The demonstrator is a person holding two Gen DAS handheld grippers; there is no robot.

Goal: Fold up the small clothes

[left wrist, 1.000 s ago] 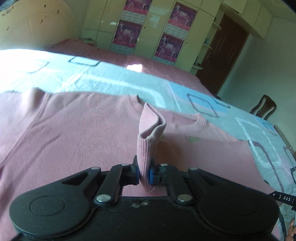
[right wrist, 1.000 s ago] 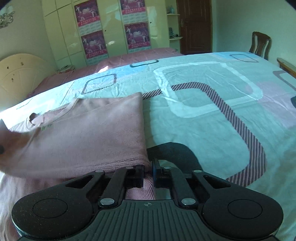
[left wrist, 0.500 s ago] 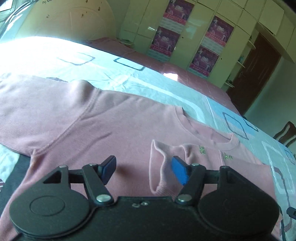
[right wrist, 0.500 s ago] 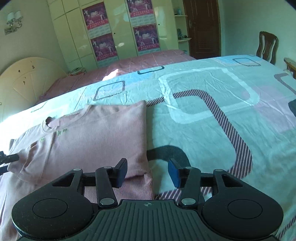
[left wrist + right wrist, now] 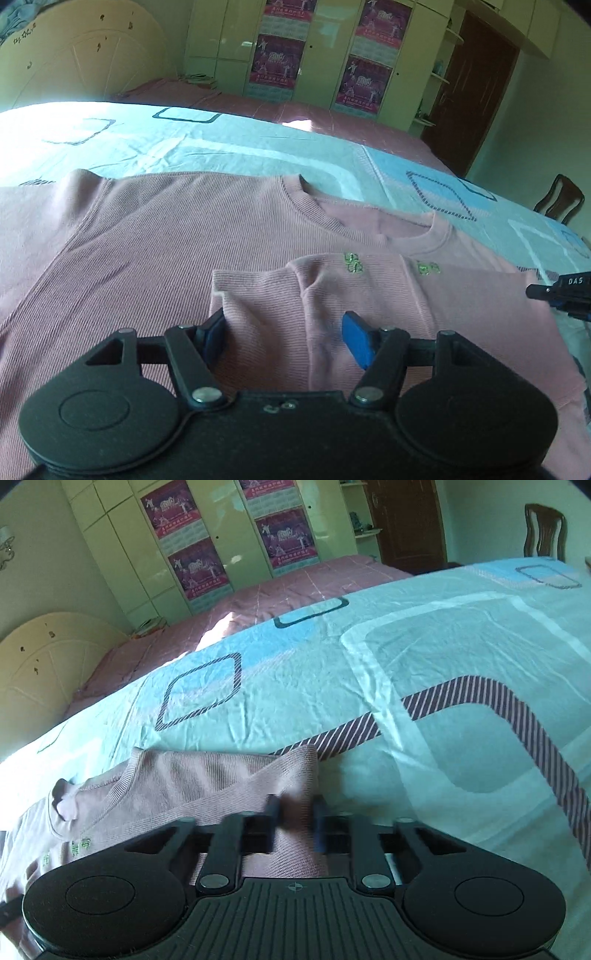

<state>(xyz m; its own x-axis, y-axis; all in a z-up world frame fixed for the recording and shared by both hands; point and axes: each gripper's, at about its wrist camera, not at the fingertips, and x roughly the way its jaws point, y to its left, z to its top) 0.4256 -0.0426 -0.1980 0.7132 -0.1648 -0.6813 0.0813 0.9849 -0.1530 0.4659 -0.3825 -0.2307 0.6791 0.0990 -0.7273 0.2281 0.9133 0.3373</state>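
A pink ribbed sweater point(image 5: 166, 240) lies flat on the patterned bedsheet point(image 5: 229, 147), neck away from me, its right side folded inward. The folded-over sleeve point(image 5: 266, 291) rests on the chest. My left gripper point(image 5: 284, 325) stands open just above it, the cuff lying loose between the blue pads, which do not press on it. In the right wrist view the sweater's folded edge point(image 5: 207, 779) runs under my right gripper point(image 5: 295, 812). Its blurred fingers close onto a fold of pink cloth. The right gripper's tip point(image 5: 561, 291) also shows at the left wrist view's right edge.
Light blue sheet point(image 5: 424, 709) spreads wide to the right of the sweater. A second bed with a pink cover point(image 5: 295, 110) and a cream headboard point(image 5: 74, 62) lies behind. Wardrobes with posters point(image 5: 280, 62), a dark door point(image 5: 469, 92) and a wooden chair point(image 5: 561, 199) line the room.
The left gripper let go of the sleeve cuff, which now lies flat on the chest. The right gripper released the hem, moved up along the folded edge and closed on the cloth there.
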